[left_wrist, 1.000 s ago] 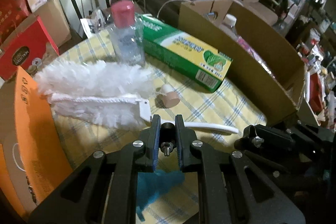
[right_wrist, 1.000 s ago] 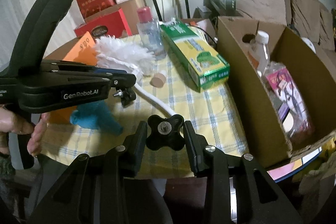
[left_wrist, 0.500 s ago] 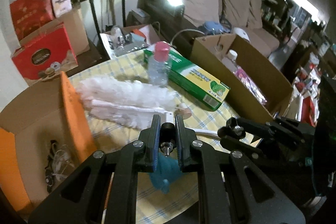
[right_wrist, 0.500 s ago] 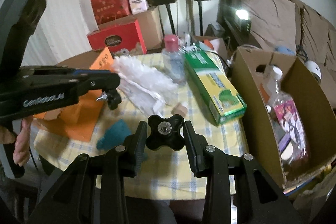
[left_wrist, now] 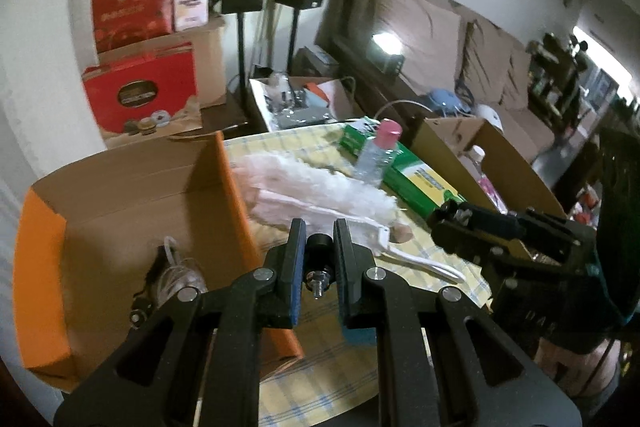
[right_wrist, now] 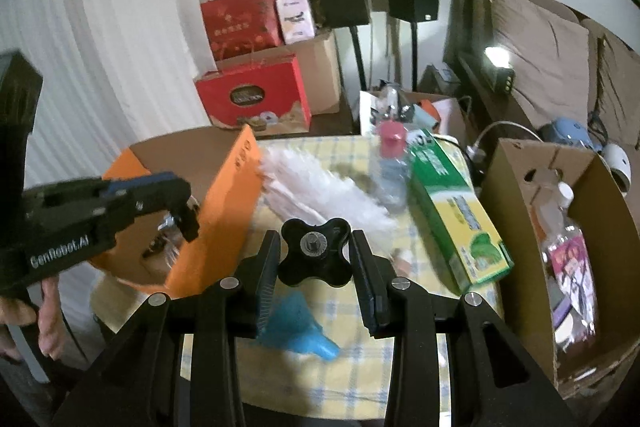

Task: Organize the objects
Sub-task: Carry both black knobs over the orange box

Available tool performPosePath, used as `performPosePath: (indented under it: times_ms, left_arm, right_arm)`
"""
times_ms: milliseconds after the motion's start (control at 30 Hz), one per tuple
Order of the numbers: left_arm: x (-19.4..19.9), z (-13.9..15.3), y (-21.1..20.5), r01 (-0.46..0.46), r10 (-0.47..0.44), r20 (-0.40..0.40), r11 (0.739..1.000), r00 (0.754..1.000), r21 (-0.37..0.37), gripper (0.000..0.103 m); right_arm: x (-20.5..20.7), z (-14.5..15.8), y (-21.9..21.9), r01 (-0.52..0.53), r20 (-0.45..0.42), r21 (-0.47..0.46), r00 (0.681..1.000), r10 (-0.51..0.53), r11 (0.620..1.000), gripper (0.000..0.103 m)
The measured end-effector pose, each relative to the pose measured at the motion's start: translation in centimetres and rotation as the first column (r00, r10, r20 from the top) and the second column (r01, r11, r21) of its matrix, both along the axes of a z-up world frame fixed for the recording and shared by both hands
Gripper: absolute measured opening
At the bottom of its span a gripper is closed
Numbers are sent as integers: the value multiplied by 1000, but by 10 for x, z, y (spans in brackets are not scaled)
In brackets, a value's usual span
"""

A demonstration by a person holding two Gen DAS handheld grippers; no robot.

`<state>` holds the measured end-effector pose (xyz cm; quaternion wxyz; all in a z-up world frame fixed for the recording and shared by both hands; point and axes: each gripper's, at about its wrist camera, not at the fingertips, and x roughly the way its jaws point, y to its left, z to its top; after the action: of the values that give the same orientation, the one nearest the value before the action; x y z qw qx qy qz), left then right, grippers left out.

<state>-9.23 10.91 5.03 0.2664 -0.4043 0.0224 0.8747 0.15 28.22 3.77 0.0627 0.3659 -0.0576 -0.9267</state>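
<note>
Left gripper [left_wrist: 319,242]: clenched, holding nothing. Right gripper [right_wrist: 315,254]: jaws parted, ungrasping, above the blue plastic funnel [right_wrist: 298,331]; white fluffy duster [right_wrist: 320,193] ahead.

Both claws now sit higher and farther back from the bench [right_wrist: 352,379] than a second ago. The orange box [left_wrist: 236,211] shows its open inside to the left claw [left_wrist: 318,259], and the blue funnel [right_wrist: 298,331] lies closer under the right claw [right_wrist: 316,259].

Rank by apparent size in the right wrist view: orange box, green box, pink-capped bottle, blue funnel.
1. orange box
2. green box
3. and 4. pink-capped bottle and blue funnel: they look alike in size, and the funnel lies nearer the camera and is partly hidden, so unranked.
</note>
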Motion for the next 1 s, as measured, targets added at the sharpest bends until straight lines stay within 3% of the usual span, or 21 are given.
performPosePath:
  times_ms: [400, 1000]
  left_arm:
    - [-7, 2, -59, -111, 111, -8, 994, 994, -2, 13]
    - [-25, -32, -159, -263, 266, 54, 963, 962, -56, 13]
  right_arm:
    - [-32, 17, -64, -96, -13, -15, 995, 96, 995, 35]
    - [-72, -15, -169, -259, 44, -22, 965, 259, 966, 35]
